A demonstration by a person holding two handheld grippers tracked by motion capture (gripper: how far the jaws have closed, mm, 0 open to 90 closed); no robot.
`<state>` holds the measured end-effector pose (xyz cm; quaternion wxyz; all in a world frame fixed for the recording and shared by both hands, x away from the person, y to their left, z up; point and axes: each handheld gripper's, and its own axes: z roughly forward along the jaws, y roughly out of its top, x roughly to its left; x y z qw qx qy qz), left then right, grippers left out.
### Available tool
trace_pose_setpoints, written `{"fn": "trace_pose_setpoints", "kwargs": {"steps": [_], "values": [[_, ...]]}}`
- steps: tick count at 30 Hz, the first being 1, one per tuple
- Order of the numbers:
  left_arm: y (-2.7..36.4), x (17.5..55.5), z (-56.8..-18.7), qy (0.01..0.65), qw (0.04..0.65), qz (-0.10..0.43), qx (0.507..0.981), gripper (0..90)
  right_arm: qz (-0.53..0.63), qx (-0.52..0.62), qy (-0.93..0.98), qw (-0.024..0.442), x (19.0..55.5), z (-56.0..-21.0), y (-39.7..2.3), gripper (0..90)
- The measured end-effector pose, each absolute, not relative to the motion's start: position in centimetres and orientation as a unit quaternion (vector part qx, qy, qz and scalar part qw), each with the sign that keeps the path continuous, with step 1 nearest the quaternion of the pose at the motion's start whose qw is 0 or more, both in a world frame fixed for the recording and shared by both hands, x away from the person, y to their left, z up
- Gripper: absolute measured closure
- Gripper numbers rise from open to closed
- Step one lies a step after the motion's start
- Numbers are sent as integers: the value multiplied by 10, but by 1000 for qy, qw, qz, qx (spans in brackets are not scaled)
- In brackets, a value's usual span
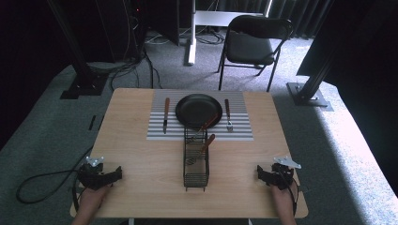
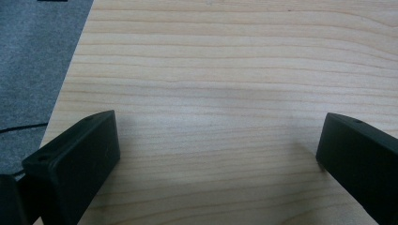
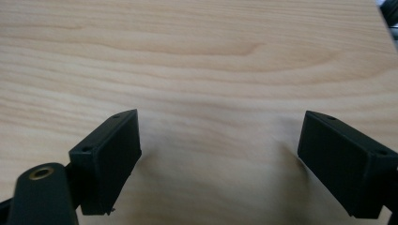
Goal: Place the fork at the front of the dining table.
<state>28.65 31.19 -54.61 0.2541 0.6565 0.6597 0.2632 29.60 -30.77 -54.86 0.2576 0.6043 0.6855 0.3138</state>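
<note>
High view shows the table [image 1: 141,187] with both grippers resting near its front edge; the left gripper [image 1: 117,174] lies at about 8 o'clock from the table centre, the right gripper [image 1: 259,172] at about 4 o'clock; both are well apart from everything else. Left gripper view shows the left gripper [image 2: 218,145] with its jaws spread wide over bare wood, holding nothing; right gripper view shows the right gripper [image 3: 218,154] equally wide and empty. Between the two, a little in front of the centre, stands the basket [image 1: 195,174], a black wire one; two wooden handles [image 1: 207,140] lean out of its far end toward 12 o'clock, over the near rim of the plate [image 1: 192,105]. The plate sits on the striped mat [image 1: 244,133] at 12 o'clock, with a knife [image 1: 166,115] at its 9 o'clock and a fork [image 1: 228,115] at its 3 o'clock. I judge that the remaining pieces in the basket are next to be set; the risk is that a jaw catches the wire and tips or drags the light basket, or that a leaning handle knocks the plate when pulled; a thin handle may also slip from wide jaws if closed off-centre. No brand, label or writing can be read anywhere.
</note>
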Motion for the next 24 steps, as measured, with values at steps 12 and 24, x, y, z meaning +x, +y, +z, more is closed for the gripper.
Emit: {"fn": "trace_pose_setpoints", "kwargs": {"steps": [12, 24], "values": [[312, 286, -546, 660, 254, 263, 657, 0, 288, 638, 663, 267, 276, -550, -330, 128], [312, 287, -546, 660, 254, 263, 656, 0, 280, 656, 645, 275, 272, -550, -335, 127]]}}
